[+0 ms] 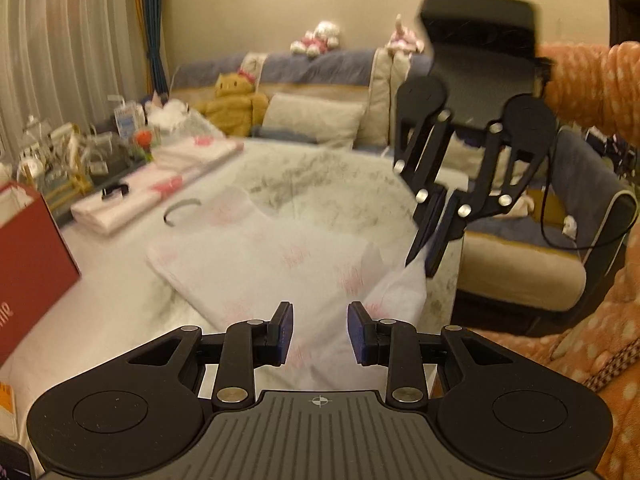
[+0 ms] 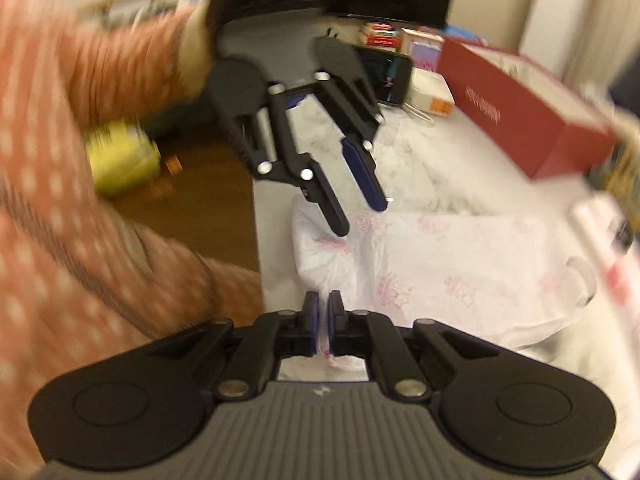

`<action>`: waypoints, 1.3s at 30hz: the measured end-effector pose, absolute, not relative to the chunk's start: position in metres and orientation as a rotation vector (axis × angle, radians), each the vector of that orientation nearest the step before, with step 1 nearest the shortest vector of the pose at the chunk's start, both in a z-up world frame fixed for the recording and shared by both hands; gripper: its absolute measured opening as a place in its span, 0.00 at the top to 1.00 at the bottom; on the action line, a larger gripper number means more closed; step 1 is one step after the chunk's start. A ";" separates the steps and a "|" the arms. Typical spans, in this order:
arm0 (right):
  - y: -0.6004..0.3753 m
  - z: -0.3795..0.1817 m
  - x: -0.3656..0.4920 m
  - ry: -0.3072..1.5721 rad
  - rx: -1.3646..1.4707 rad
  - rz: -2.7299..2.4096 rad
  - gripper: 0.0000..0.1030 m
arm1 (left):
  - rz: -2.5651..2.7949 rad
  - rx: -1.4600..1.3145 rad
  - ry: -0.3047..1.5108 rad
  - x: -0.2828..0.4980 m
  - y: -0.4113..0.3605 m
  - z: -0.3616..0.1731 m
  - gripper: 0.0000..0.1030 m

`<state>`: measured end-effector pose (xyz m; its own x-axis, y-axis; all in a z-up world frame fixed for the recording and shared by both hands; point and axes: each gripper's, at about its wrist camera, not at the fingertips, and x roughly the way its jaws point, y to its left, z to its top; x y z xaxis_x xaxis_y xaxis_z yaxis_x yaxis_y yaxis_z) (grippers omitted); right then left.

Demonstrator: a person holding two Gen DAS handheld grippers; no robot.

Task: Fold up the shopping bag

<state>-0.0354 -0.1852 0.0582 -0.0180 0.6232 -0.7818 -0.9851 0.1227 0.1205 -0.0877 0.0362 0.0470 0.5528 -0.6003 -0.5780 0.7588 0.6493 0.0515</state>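
Observation:
A white plastic shopping bag (image 1: 280, 264) with pink print lies flat on the marble table, handles toward the far left. It also shows in the right wrist view (image 2: 460, 264). My left gripper (image 1: 320, 332) is open and empty, just above the bag's near edge; it also shows in the right wrist view (image 2: 362, 216). My right gripper (image 2: 323, 322) is shut on a corner of the bag and lifts it; in the left wrist view the right gripper (image 1: 424, 258) pinches the bag's raised right corner.
A red box (image 1: 28, 264) stands at the left. Folded bags (image 1: 156, 184), a black clip and a tray of clutter sit at the far left. A sofa (image 1: 320, 80) with plush toys is behind. The table edge (image 2: 256, 216) drops to a wood floor.

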 end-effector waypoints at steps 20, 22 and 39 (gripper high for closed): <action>-0.213 -0.005 0.067 1.336 0.306 1.470 0.83 | -0.967 0.211 0.627 -0.083 0.045 0.024 0.69; -0.207 -0.006 0.074 1.358 0.327 1.446 0.82 | -0.967 0.203 0.640 -0.082 0.045 0.021 0.69; -0.184 0.055 -0.091 0.433 -0.778 1.306 0.46 | -0.994 0.133 0.743 -0.063 0.049 0.007 0.70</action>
<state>-0.0909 -0.1836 0.0551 0.2349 0.6899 -0.6847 -0.9623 0.0659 -0.2638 -0.0629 0.0489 0.0070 0.3251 -0.7117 -0.6227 0.7985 0.5594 -0.2225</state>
